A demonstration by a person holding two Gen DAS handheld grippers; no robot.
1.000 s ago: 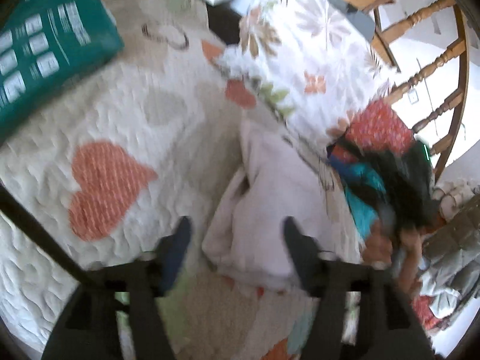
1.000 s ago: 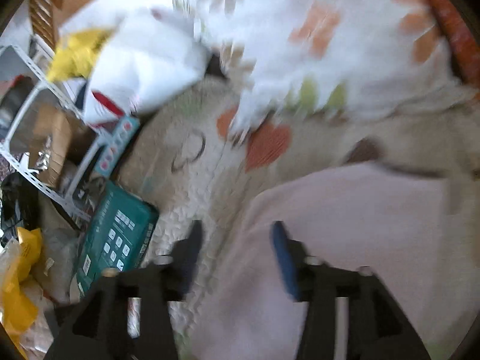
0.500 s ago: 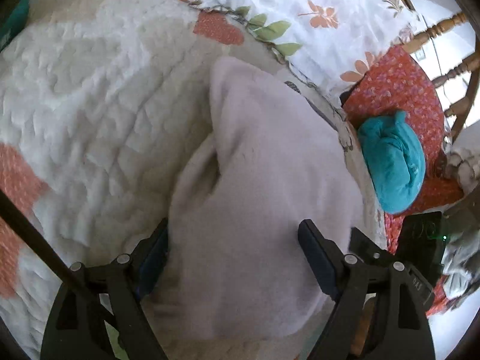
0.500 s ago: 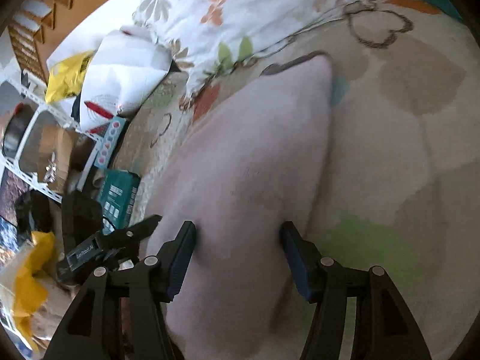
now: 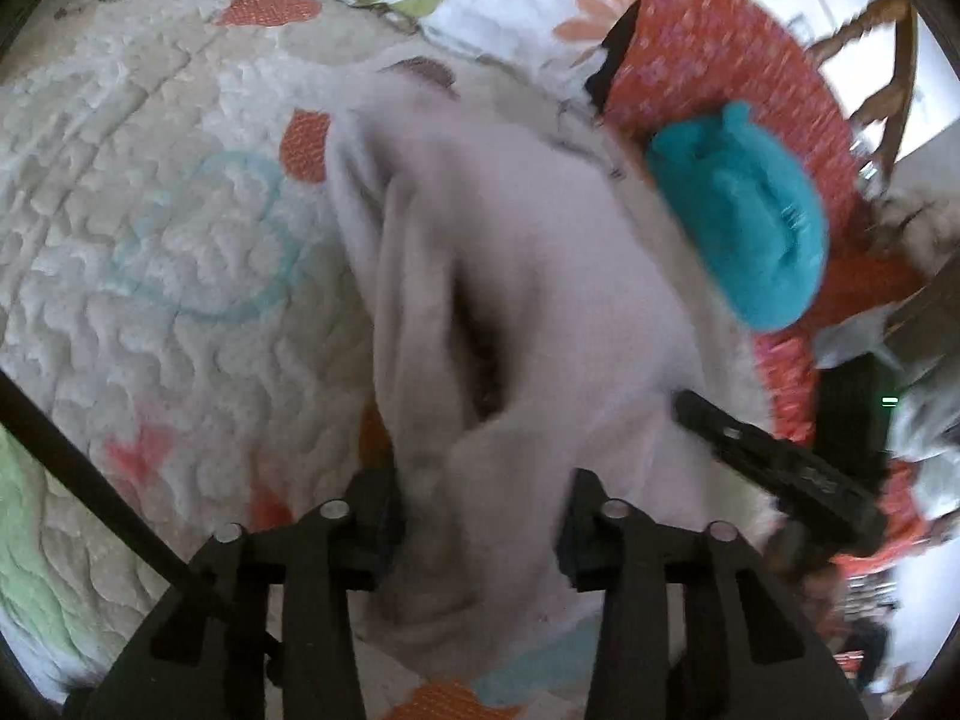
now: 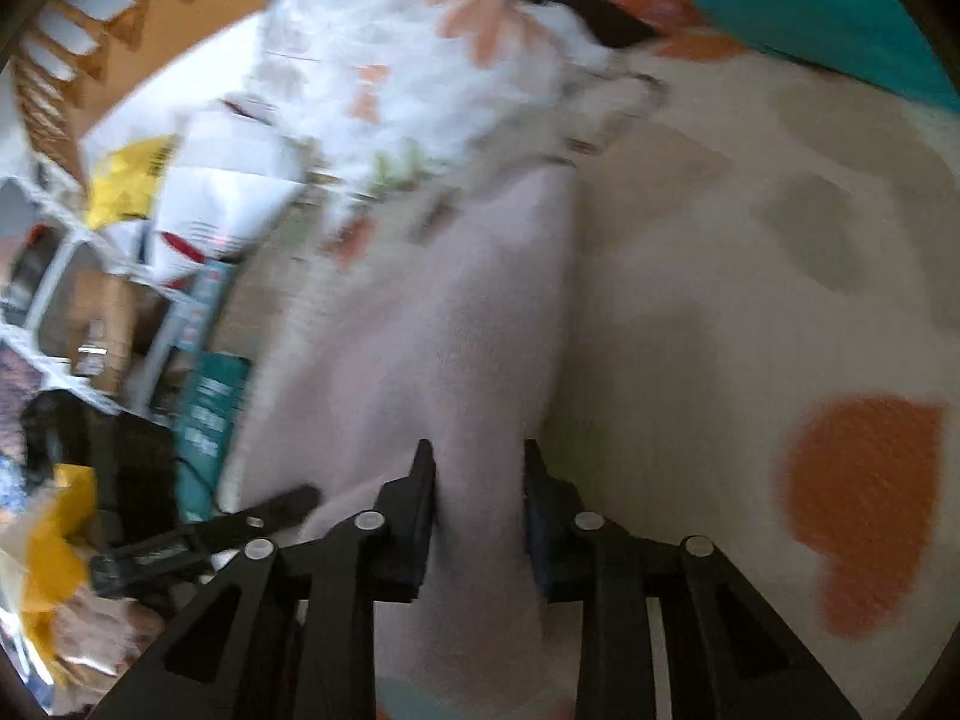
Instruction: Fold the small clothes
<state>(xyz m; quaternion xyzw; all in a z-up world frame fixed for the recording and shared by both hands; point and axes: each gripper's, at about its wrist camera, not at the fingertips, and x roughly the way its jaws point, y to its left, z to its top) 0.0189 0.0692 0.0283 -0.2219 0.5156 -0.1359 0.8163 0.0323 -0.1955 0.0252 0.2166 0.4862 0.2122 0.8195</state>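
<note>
A pale pink garment [image 5: 528, 276] lies bunched on a quilted bedspread [image 5: 150, 240] with heart shapes. My left gripper [image 5: 480, 510] has its jaws around the near end of the garment, cloth bunched between them. My right gripper [image 6: 477, 474] has its jaws narrowed onto a fold of the same garment [image 6: 444, 330]. The right gripper's fingers [image 5: 762, 456] show at the right of the left wrist view, and the left gripper's fingers [image 6: 240, 528] show at the lower left of the right wrist view.
A teal rolled cloth [image 5: 744, 216] rests on a red patterned fabric [image 5: 720, 42] at the right. A floral pillow [image 6: 432, 60] lies at the head of the bed. A teal box [image 6: 207, 420], bags and shelving crowd the bedside.
Both grippers have narrowed their jaws onto the pink garment. The garment is now bunched with a deep fold in its middle. The views have shifted and are blurred by motion.
</note>
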